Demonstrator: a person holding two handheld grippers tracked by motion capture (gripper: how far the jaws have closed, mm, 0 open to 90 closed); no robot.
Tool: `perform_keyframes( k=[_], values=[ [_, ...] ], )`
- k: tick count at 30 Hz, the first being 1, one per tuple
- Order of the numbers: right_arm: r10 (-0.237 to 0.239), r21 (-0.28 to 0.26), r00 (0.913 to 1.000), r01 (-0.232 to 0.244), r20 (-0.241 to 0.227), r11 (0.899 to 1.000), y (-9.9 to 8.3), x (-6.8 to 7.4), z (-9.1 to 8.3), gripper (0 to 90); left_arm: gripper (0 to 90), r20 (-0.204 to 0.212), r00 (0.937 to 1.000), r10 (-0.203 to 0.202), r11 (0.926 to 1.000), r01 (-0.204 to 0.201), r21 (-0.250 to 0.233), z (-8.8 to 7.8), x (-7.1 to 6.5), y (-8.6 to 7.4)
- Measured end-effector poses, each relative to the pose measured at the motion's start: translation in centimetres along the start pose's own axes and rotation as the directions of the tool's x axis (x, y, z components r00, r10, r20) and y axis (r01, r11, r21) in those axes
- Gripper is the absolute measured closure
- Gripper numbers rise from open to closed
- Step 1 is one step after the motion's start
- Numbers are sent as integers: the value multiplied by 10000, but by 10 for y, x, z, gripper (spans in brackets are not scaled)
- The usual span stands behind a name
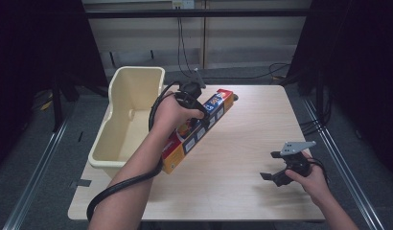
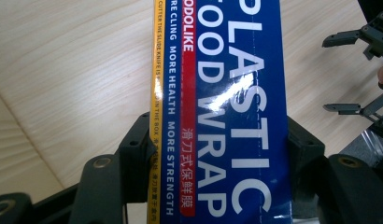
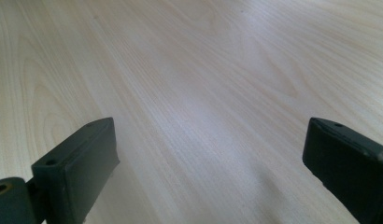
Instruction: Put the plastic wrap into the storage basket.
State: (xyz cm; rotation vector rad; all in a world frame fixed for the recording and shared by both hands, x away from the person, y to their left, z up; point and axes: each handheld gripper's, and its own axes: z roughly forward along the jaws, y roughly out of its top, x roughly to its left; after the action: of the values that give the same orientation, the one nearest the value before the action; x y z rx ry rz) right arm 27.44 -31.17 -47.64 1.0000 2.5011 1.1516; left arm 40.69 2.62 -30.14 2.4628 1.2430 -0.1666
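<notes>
Wrap box (image 1: 198, 129) held over table (image 1: 242, 143) just right of bin (image 1: 132, 110), long axis diagonal w/ far end toward table's back-right, near end low-left by bin's front corner. Left tongs (image 1: 200, 115) clenched across box's mid-length, jaws on both long sides, forearm reaching in from bottom-left. Right tongs (image 1: 271, 165) released, jaws wide apart, low over table at near-right, pointing left.
</notes>
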Motion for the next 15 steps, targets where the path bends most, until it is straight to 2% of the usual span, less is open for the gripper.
perform_keyframes(
  k=[15],
  values=[
    [-59, 43, 10000, 59, -45, 10000, 1, 1, 2, 31, 404, -332, 9982, -504, 9986, 497, -196, -29, 11, -3]
  ],
)
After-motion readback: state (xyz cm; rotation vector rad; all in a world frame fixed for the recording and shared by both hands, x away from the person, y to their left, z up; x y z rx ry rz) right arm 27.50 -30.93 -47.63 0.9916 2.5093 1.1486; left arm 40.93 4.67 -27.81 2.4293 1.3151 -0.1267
